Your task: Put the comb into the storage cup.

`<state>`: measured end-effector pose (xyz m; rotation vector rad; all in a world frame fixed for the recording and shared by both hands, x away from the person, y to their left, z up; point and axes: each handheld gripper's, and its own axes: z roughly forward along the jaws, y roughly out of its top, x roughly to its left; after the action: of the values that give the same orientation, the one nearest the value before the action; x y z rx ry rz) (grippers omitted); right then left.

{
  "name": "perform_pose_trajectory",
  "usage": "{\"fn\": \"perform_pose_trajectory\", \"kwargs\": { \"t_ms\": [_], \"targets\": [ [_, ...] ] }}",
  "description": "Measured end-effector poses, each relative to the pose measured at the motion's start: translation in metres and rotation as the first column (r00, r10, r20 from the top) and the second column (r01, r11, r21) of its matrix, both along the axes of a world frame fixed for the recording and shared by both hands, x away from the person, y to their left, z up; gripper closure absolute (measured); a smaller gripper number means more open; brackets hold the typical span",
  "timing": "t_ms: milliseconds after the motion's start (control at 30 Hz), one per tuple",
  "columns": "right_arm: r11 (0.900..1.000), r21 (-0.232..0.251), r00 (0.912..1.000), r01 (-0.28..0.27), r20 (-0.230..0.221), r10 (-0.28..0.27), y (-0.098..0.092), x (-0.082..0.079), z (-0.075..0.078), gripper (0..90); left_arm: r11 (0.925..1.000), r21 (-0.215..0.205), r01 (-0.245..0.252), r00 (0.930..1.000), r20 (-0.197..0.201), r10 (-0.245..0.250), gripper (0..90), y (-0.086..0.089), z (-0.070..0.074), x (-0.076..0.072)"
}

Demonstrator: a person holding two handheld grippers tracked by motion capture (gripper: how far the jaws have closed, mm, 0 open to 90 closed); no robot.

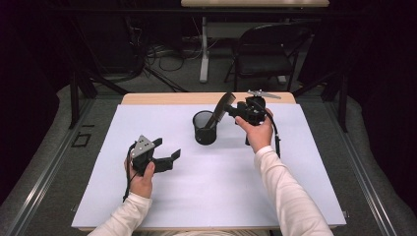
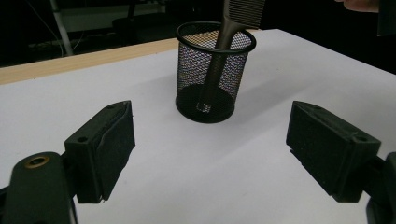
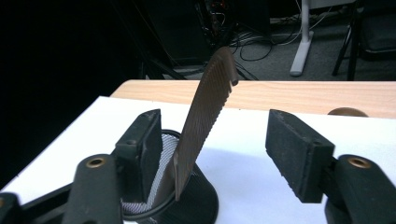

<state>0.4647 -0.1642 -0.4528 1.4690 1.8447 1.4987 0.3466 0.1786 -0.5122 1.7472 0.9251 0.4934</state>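
A black mesh cup stands upright on the white sheet near the table's far middle. A dark comb stands in it handle down, leaning toward the right with its toothed end above the rim. My right gripper hovers just right of the cup, open, with the comb's upper part between its jaws, close to the left pad and apart from the right one. My left gripper rests low at the left front, open and empty, pointing at the cup.
The white sheet covers most of the table; a strip of bare wood shows along the far edge. Beyond the table stand a black folding chair, a white table leg and cables on the floor.
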Motion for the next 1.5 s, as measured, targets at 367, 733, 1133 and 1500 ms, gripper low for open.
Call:
{"fn": "perform_pose_trajectory", "kwargs": {
  "t_ms": [367, 733, 1133, 1500],
  "targets": [
    [0.995, -0.103, 0.9996, -0.015, 0.023, 0.017, 0.000, -0.011, 0.004, 34.7, 1.0000, 0.000, -0.002, 1.0000, 0.001, 0.002, 15.8, 0.000, 0.000, 0.000],
    [0.987, -0.161, 0.9985, -0.012, 0.051, 0.021, -0.003, -0.019, 0.001, 31.5, 1.0000, -0.002, -0.007, 1.0000, -0.001, 0.007, 15.8, 0.001, 0.001, -0.001],
    [0.967, -0.253, 0.9912, -0.007, 0.126, 0.040, -0.001, -0.042, 0.007, 24.2, 0.9999, -0.007, -0.011, 0.9999, -0.003, 0.011, 15.8, 0.001, 0.001, -0.001],
    [0.970, -0.241, 0.9869, -0.021, 0.150, 0.059, -0.005, -0.062, 0.012, 18.5, 0.9999, -0.010, -0.007, 1.0000, 0.002, 0.007, 15.8, 0.002, 0.002, -0.002]
  ]
}}
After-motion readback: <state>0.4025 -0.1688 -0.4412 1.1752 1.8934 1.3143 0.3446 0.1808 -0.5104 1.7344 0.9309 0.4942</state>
